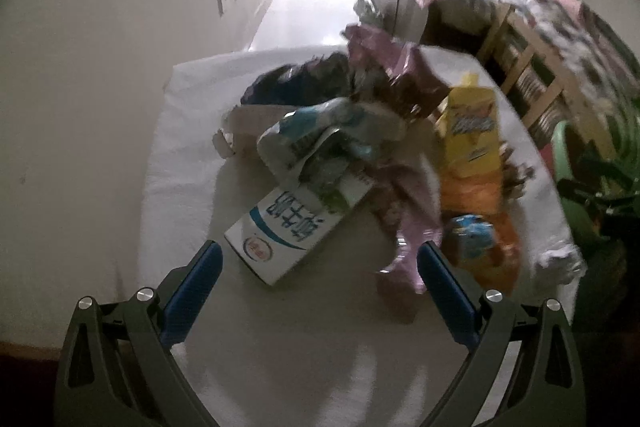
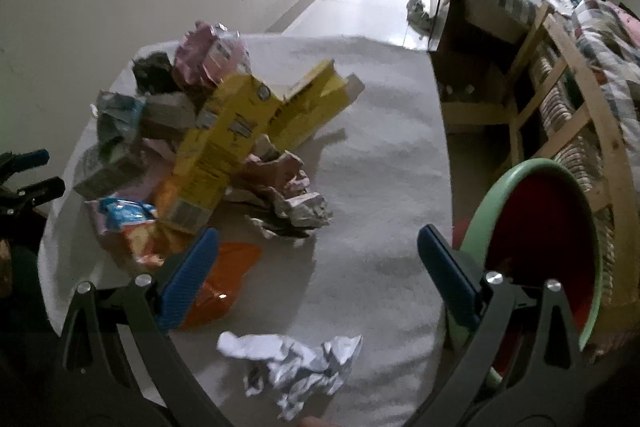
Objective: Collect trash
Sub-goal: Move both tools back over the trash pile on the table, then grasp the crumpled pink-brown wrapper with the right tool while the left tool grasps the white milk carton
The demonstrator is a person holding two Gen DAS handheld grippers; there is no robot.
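In the left wrist view the left tongs (image 1: 320, 267) are spread wide and hold nothing. A white rectangular milk carton with blue lettering (image 1: 296, 227) lies on the white-covered worktop (image 1: 188, 155) just beyond the blue pads, at lower centre. Behind it the litter heaps toward mid-frame: a crumpled white-and-blue plastic wrapper (image 1: 320, 143), a pink foil bag (image 1: 384, 67), and at right a yellow cardboard box (image 1: 472, 131) above an orange snack packet (image 1: 480, 227).

In the right wrist view the right tongs (image 2: 318, 255) also gape wide, empty. A crumpled white paper ball (image 2: 292, 359) lies on the worktop at bottom centre, between the arms. A green-rimmed bin with a red inside (image 2: 540, 227) stands at right, off the worktop's edge.
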